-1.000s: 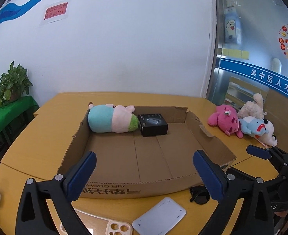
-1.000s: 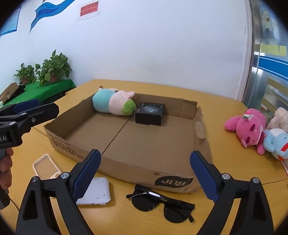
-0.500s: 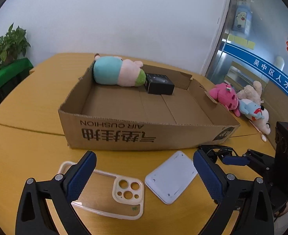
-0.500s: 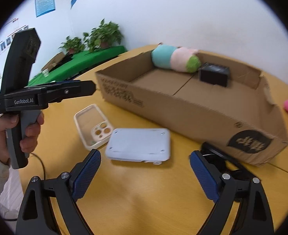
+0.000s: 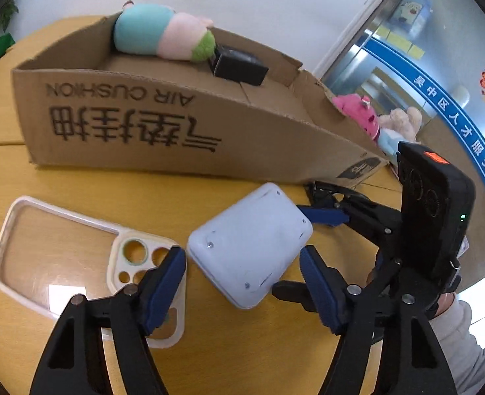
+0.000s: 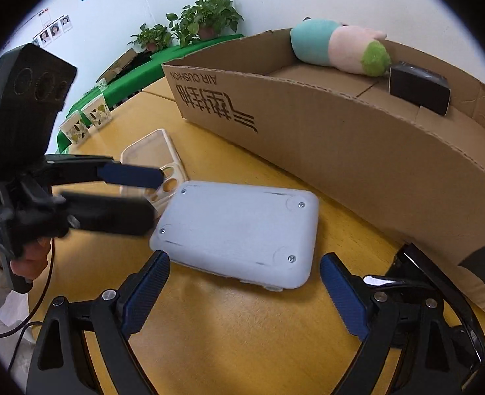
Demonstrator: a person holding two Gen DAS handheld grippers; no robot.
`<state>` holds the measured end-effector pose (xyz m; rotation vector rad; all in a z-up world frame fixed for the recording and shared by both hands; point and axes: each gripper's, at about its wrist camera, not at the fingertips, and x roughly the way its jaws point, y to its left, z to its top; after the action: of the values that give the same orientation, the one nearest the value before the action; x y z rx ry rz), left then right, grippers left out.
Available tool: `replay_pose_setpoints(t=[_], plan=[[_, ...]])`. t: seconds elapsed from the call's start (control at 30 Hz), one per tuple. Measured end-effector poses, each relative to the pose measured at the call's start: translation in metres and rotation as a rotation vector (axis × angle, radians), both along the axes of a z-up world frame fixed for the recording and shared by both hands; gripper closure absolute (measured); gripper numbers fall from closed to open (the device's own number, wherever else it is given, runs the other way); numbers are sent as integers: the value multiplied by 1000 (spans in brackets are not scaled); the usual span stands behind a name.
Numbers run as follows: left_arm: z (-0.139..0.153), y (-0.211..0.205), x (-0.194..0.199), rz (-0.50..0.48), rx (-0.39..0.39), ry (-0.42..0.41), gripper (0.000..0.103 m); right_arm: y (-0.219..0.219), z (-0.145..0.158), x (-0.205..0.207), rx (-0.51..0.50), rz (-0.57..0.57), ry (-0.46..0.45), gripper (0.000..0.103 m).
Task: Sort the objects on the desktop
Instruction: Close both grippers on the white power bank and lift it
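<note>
Left wrist view: wooden tabletop (image 5: 77, 194) carrying a low cardboard box (image 5: 163, 125), printed side facing the camera. Inside along the far wall, a plush toy (image 5: 163, 33) with a small black box (image 5: 239, 67) just beside it. Outside the box, near its front wall, a flat white device (image 5: 249, 243) lying screw-side up. Left gripper (image 5: 242, 279) straddling that device, jaws closing, pads not yet pressing on it. Just to the left, a clear phone case (image 5: 61, 247), partly under the left finger. Right wrist view: right gripper (image 6: 242, 293) spread wide at the device's near long edge, touching nothing. Black sunglasses (image 6: 417, 270) at the box's corner, beside the right finger.
</note>
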<state>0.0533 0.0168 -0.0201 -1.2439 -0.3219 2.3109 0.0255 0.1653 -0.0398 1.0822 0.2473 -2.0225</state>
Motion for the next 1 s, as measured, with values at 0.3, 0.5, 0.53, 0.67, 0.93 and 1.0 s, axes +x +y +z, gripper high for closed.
replay_pose_setpoints(t=[0.3,0.5,0.53,0.67,0.93,1.0], plan=[[4,23,-9,-65,-75,25,34,11,3,13,-34,-36,-5,9],[11,32,3,-196,-7,37,34,39,7,63,-121,-55,-45,9],[10,34,6,-229,19,19,34,43,5,70,-117,-62,-47,9],[6,45,19,-242,-62,37,34,60,5,86,-75,-127,-18,9],[-11,37,14,-192,-98,-56,35,43,4,77,19,-119,51,12],[-11,41,18,-220,-80,-53,40,37,-2,77,50,-114,61,23]])
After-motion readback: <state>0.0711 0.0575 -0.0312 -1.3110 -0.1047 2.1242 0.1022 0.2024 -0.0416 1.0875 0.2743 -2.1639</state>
